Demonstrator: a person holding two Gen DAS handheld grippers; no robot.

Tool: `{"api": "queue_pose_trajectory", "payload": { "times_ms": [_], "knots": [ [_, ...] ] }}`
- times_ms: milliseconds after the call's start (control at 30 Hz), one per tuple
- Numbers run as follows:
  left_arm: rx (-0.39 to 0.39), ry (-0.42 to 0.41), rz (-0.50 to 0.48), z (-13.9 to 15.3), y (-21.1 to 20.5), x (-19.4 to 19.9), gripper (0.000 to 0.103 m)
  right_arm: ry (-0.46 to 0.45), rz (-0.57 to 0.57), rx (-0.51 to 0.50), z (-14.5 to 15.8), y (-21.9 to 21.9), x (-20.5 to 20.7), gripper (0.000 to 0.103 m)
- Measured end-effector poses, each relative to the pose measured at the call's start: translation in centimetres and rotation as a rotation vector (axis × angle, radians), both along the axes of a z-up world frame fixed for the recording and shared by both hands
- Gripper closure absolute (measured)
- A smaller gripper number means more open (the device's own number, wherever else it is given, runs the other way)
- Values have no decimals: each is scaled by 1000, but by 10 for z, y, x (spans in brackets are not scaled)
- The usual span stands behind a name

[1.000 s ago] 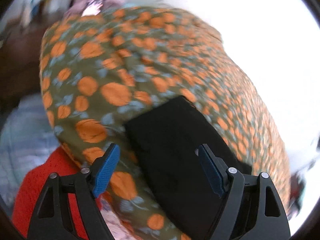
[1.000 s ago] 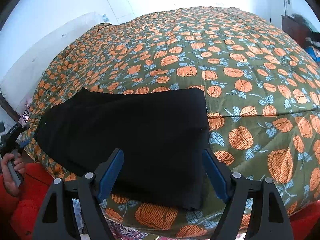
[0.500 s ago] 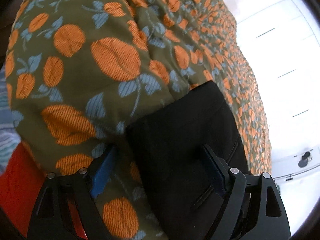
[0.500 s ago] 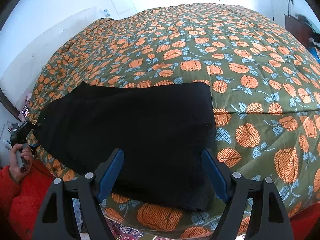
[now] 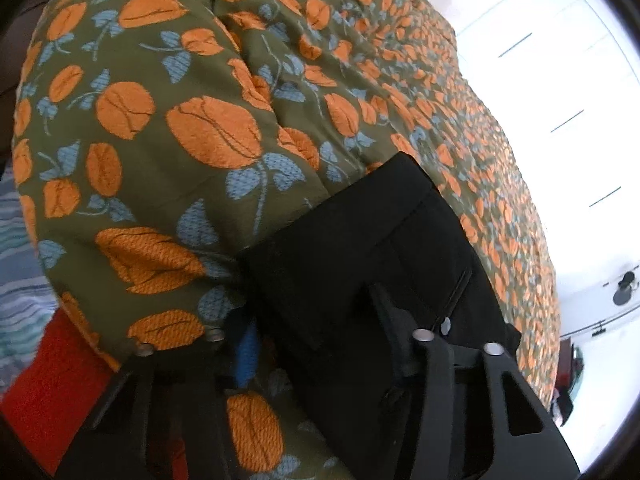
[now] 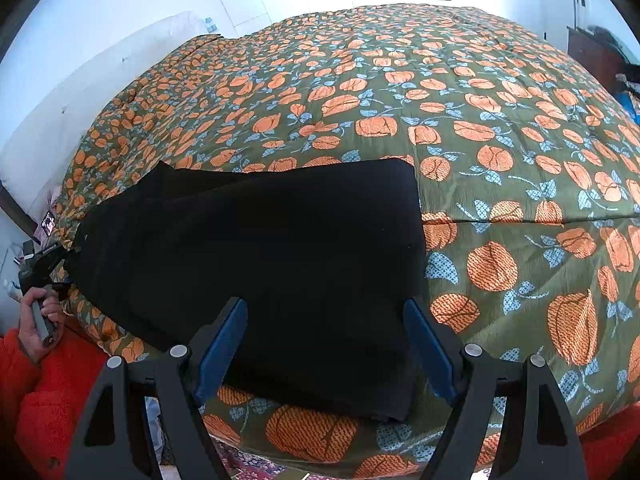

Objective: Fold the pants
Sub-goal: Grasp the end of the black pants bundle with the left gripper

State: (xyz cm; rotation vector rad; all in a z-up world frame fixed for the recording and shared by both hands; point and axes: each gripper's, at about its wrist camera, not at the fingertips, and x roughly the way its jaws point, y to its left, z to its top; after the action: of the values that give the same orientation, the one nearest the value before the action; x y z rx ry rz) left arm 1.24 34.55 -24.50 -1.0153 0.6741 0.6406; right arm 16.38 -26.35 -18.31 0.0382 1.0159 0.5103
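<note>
Black pants (image 6: 280,240) lie flat and folded lengthwise on the bed's olive quilt with orange flowers (image 6: 480,120), near its front edge. In the left wrist view my left gripper (image 5: 320,340) sits low at the narrow left end of the pants (image 5: 360,248). Its jaws are closing, with bunched black cloth between them. One blue pad (image 5: 246,352) peeks out beside the cloth edge. The right wrist view shows that gripper (image 6: 40,264) in a hand at the far left. My right gripper (image 6: 326,344) hovers open over the pants' wide right end, holding nothing.
A person's red fleece sleeve (image 6: 44,392) is at the lower left. White wardrobe doors (image 5: 560,80) and a white wall (image 6: 100,40) stand behind the bed. A dark dresser (image 6: 592,56) is at the far right. A patterned rug (image 6: 248,464) lies below the bed edge.
My left gripper dropped closer to the pants' left end, and its jaws narrowed around the cloth there. The right gripper and the pants stayed put.
</note>
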Motion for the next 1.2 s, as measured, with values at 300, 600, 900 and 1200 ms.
{"api": "queue_pose_trajectory", "payload": {
  "times_ms": [300, 600, 900, 1200],
  "knots": [
    [79, 43, -12, 18, -12, -7, 79, 5, -14, 12, 0, -2, 0, 23],
    [91, 67, -12, 26, -18, -13, 81, 18, -36, 35, 0, -9, 3, 23],
    [253, 146, -71, 61, -47, -3, 83, 45, -72, 70, -4, -19, 8, 23],
    [491, 21, -347, 132, -124, 18, 87, 52, -92, 87, -4, -21, 11, 23]
  ]
}}
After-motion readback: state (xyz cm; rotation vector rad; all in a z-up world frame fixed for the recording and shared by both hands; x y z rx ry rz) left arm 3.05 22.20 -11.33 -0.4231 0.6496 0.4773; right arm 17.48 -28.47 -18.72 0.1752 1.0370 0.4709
